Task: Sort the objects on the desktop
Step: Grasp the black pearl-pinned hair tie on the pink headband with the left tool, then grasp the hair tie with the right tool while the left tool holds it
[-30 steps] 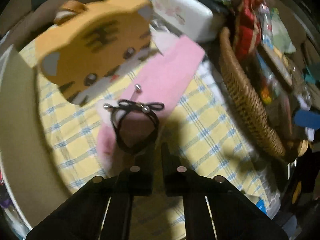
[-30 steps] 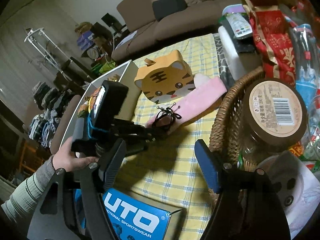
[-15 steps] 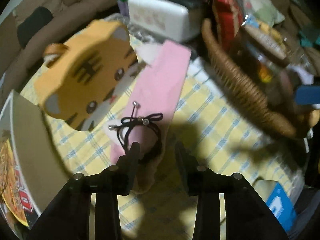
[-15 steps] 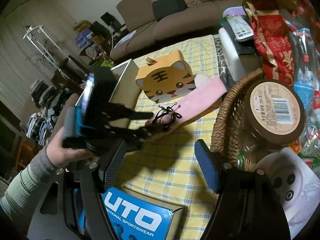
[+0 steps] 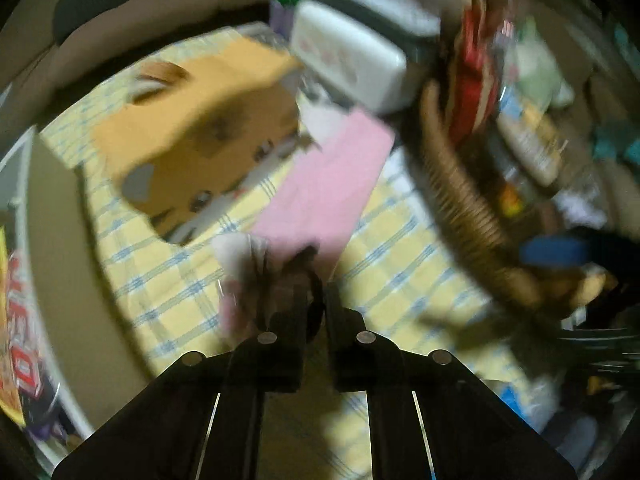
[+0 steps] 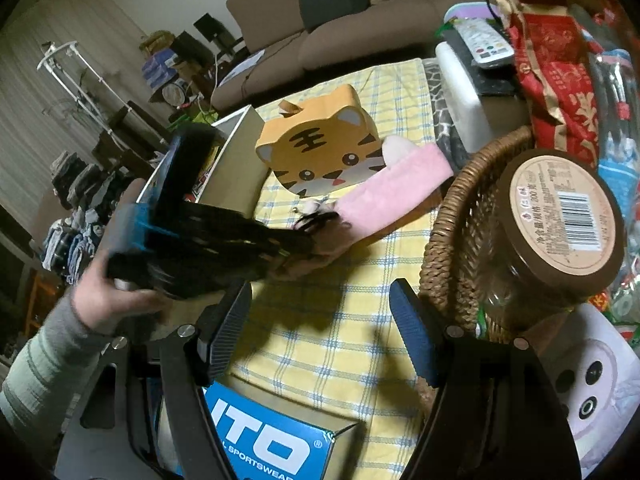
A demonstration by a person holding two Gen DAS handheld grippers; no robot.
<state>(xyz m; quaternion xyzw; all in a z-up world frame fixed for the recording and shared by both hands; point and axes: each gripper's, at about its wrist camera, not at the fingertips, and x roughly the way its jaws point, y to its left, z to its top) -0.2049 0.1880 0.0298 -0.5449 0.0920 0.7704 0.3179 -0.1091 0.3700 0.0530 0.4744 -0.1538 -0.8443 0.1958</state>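
Note:
A black hair tie [image 5: 310,280] with small metal beads lies on the near end of a pink plush headband [image 5: 328,188] on the yellow checked cloth. My left gripper [image 5: 318,300] has its jaws nearly together around the hair tie; the view is blurred. In the right wrist view the left gripper [image 6: 308,236] reaches the hair tie [image 6: 316,216] on the pink headband [image 6: 396,184]. My right gripper [image 6: 320,320] is open and empty above the cloth, near the wicker basket [image 6: 452,232].
An orange tiger-face box [image 6: 320,148] lies left of the headband. A white box [image 6: 460,92] with remotes is behind it. The basket holds a brown-lidded jar [image 6: 560,220] and red packets. A blue box [image 6: 272,440] is at the front edge, an open carton [image 6: 236,160] at left.
The left gripper opened, pushed forward onto the hair tie, then closed its jaws around it. The right gripper has stayed still.

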